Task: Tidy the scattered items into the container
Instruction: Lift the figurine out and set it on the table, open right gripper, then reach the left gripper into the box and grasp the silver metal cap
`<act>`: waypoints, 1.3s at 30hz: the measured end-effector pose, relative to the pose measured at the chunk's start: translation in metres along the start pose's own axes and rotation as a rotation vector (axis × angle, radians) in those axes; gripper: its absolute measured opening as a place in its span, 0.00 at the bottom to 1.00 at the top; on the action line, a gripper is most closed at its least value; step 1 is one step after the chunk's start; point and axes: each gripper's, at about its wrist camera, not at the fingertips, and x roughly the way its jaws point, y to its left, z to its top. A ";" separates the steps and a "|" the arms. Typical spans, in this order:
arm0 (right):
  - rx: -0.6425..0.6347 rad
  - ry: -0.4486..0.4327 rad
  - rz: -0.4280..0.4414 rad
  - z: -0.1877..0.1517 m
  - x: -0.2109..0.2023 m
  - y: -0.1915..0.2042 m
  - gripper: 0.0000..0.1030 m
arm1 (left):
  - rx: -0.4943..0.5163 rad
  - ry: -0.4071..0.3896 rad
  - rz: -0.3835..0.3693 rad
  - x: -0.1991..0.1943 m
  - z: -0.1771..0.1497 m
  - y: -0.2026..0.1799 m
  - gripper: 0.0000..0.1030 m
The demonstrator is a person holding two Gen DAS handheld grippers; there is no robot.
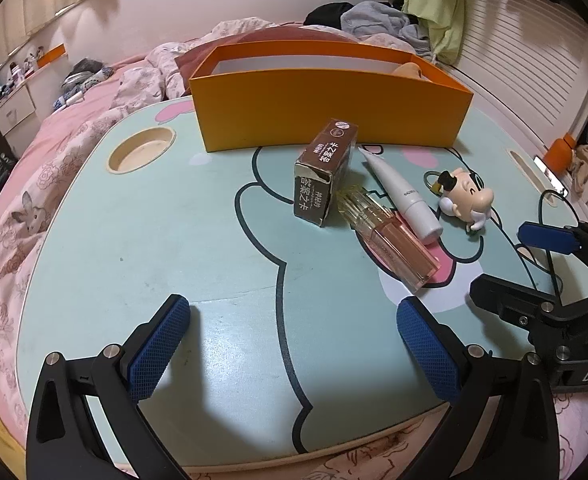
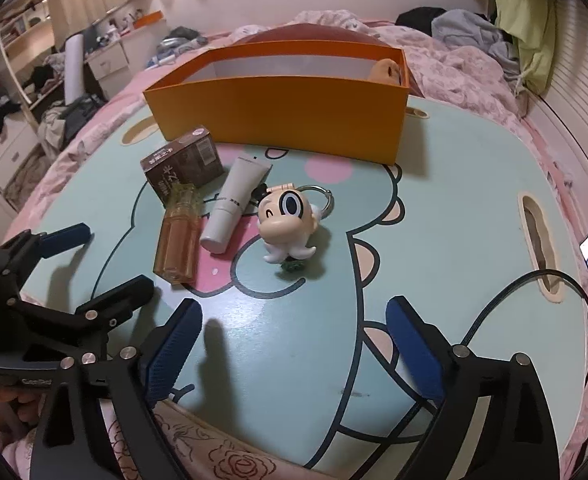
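Four items clustered mid-bench (image 2: 454, 208), before orange container (image 2: 277, 116). Right gripper (image 2: 294, 344): fingers spread wide, nothing held; figurine keychain (image 2: 287, 220) ahead, nearest. Left gripper (image 1: 294, 344) likewise spread, empty. Pink bottle (image 2: 177, 248) long axis toward fingers.

I hold my left gripper (image 1: 294, 344) wide open, tilted down over the near edge of the desk (image 1: 133, 240). My right gripper (image 2: 294, 348) is wide open too, beside it, with nothing between the jaws.
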 end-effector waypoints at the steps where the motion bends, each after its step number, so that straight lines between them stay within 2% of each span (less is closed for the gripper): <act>1: 0.003 -0.001 -0.004 -0.001 0.000 -0.001 0.91 | 0.000 0.000 0.000 0.000 0.000 0.000 1.00; 8: 0.012 -0.002 -0.022 -0.004 -0.001 0.001 0.91 | -0.001 0.000 0.000 0.000 0.000 0.000 1.00; 12: 0.044 0.007 -0.141 -0.005 0.001 -0.005 0.92 | 0.000 0.000 0.001 0.000 0.000 0.000 1.00; 34: 0.042 0.020 -0.132 -0.005 0.002 -0.005 0.98 | -0.002 0.007 0.000 -0.002 0.001 0.000 1.00; 37: 0.042 0.020 -0.133 -0.005 0.003 -0.005 0.98 | -0.004 -0.001 -0.027 -0.008 0.004 0.004 1.00; 39: 0.043 0.019 -0.132 -0.005 0.002 -0.005 0.98 | 0.008 -0.032 -0.018 -0.019 0.009 0.006 1.00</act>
